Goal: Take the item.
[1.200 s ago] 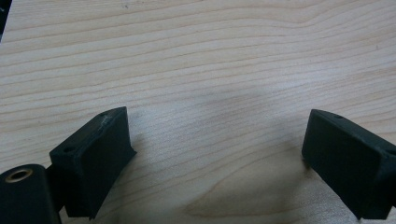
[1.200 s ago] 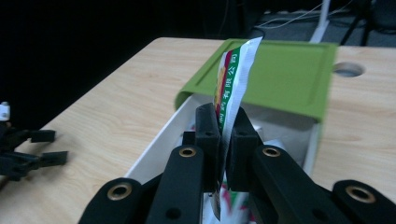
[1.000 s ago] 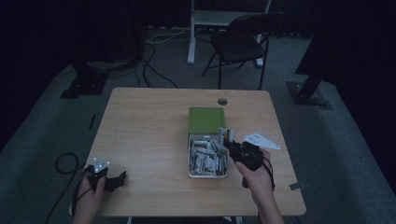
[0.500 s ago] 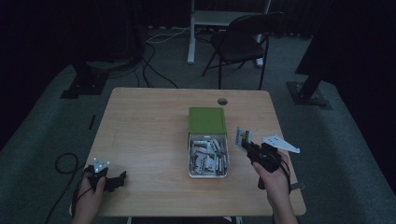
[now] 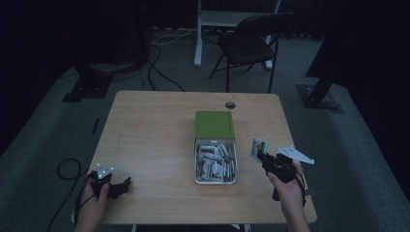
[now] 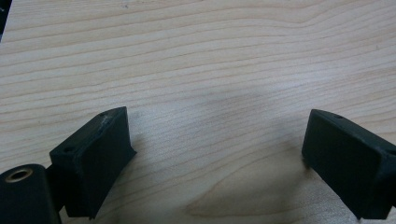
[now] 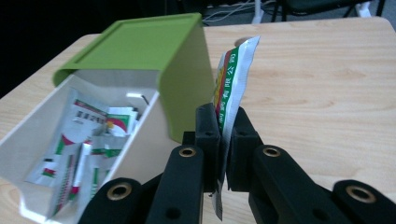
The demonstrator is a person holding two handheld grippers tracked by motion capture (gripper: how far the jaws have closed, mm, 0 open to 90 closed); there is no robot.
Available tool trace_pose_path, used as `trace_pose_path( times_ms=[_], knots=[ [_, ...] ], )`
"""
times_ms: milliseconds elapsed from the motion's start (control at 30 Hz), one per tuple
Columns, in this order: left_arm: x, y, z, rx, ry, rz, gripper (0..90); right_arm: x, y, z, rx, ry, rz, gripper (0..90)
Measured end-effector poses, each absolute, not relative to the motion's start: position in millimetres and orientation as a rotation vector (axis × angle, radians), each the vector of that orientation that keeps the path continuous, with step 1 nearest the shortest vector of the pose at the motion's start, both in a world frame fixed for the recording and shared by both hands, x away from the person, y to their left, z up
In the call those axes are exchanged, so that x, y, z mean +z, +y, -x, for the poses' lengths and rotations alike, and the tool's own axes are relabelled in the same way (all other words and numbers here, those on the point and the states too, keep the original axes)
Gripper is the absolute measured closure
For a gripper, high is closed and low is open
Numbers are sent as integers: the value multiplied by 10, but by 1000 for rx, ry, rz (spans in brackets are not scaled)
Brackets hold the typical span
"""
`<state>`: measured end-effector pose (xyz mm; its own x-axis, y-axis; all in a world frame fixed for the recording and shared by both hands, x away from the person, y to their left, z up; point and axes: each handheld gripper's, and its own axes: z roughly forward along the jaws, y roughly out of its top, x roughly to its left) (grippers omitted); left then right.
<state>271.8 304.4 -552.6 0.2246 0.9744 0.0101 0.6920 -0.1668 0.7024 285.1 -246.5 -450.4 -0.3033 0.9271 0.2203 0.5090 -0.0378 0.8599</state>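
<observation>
A white box (image 5: 197,166) with a green sliding lid (image 5: 214,123) pushed to its far half lies mid-table, and several small sachets (image 5: 215,161) fill its uncovered part. My right gripper (image 5: 261,153) hovers just right of the box, shut on one sachet (image 7: 230,88) that stands upright between its jaws; the box (image 7: 28,135) and green lid (image 7: 140,44) lie to its left. My left gripper (image 5: 126,182) rests at the table's near left corner, open, with bare wood between its jaws in the left gripper view (image 6: 219,154).
The wooden table (image 5: 154,125) has a round cable hole (image 5: 230,105) near its far edge. A dark folding chair (image 5: 251,46) and a white desk leg (image 5: 198,34) stand beyond the table. Cables trail on the floor at left.
My right gripper has carried the sachet away from over the box, rightward and slightly down, to the table beside it. The left gripper has stayed put.
</observation>
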Motion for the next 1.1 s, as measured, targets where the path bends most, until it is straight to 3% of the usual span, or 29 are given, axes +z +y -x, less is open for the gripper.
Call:
trace_pose_path(
  times_ms=[500,1100],
  knots=[
    [-5526,3043,-2718,639,1530,-1929,89,-4988,-2649,-2892,1251,1852,-1635,855],
    [-5526,3043,-2718,639,1530,-1929,89,-5219,-2810,-2918,1226,1865,-1743,853]
  ],
)
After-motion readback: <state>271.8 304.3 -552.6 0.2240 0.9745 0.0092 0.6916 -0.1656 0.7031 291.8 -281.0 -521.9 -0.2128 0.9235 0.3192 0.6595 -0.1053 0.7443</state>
